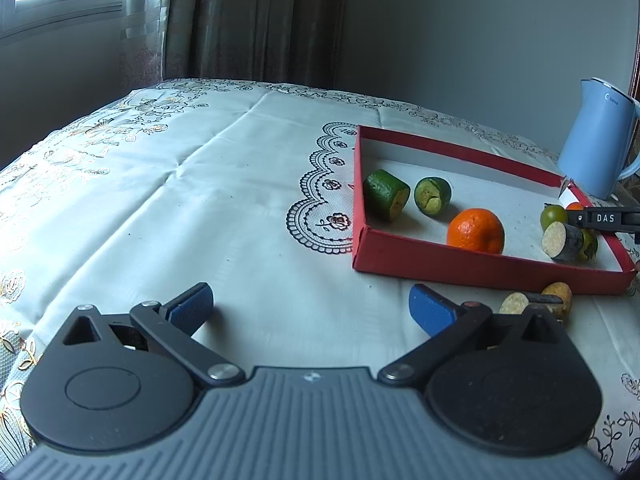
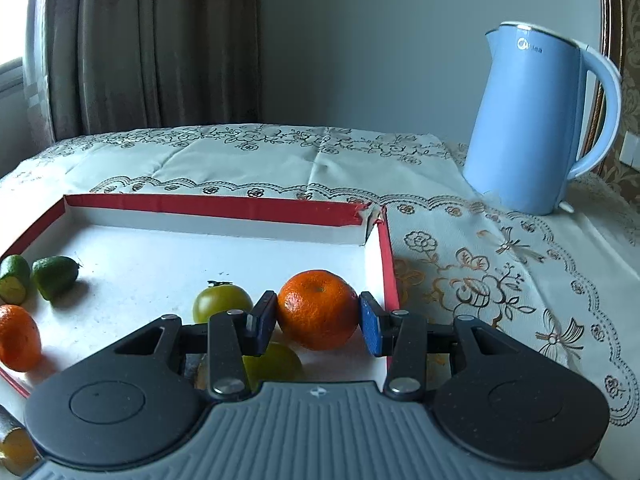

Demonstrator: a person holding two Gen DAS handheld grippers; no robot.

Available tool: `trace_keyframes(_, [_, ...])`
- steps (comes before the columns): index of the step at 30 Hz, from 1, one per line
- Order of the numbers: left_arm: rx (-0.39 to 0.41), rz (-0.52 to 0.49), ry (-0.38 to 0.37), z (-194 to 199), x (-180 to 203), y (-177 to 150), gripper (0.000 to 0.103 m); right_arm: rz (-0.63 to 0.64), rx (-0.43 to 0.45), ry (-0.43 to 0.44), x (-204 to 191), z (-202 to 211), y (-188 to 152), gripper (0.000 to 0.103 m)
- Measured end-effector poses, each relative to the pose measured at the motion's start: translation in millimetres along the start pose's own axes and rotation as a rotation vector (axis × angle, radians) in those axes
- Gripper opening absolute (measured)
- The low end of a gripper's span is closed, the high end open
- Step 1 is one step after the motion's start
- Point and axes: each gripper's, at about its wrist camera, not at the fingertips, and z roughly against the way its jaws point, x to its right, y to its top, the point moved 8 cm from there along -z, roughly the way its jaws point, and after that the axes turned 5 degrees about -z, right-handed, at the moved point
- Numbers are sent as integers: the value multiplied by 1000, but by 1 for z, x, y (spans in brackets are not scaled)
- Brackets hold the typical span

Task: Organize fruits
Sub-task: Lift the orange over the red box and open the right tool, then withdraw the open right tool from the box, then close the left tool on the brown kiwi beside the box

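Observation:
My right gripper (image 2: 318, 316) is shut on an orange tangerine (image 2: 318, 310), low inside the red tray (image 2: 216, 204) near its right wall. I cannot tell whether the fruit touches the tray floor. Beside it lie a green tomato (image 2: 222, 302) and a yellow-green fruit (image 2: 276, 360). Farther left are two green cut pieces (image 2: 54, 276) and a second tangerine (image 2: 18, 338). My left gripper (image 1: 312, 308) hovers open and empty over the cloth, left of the tray (image 1: 480, 268). From there, one of the right gripper's fingers (image 1: 608, 218) shows over the tray's far right end.
A light blue kettle (image 2: 532, 120) stands behind and to the right of the tray. Brownish cut pieces (image 1: 536, 304) lie on the embroidered tablecloth (image 1: 200, 200) just outside the tray's near wall. A curtain and a wall stand behind the table.

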Motion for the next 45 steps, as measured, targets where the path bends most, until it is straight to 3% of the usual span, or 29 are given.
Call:
trace_keyframes(5, [-6, -6, 10, -1, 1, 0, 103, -13, 1, 12, 1, 1, 0, 45])
trace_keyframes(8, [-10, -8, 15, -2, 1, 0, 103, -44, 35, 26, 5, 15, 3, 60])
trace_keyframes(14, [-21, -21, 29, -4, 1, -1, 103, -76, 125, 37, 11, 52, 0, 66])
trace_keyframes(20, [-4, -39, 53, 1, 2, 0, 103, -100, 228, 73, 14, 98, -22, 80])
trace_keyframes(25, [44, -24, -1, 29, 8, 2, 103, -68, 267, 61, 12, 113, -35, 83])
trace_keyframes(33, [125, -193, -10, 51, 48, -3, 103, -70, 239, 42, 13, 109, -40, 83])
trace_keyframes(37, [91, -256, -41, 39, 66, -6, 91, -71, 221, 36, 14, 106, -42, 83])
trace_keyframes(45, [62, -249, -95, 24, 80, -3, 84, -68, 215, 38, 13, 105, -42, 83])
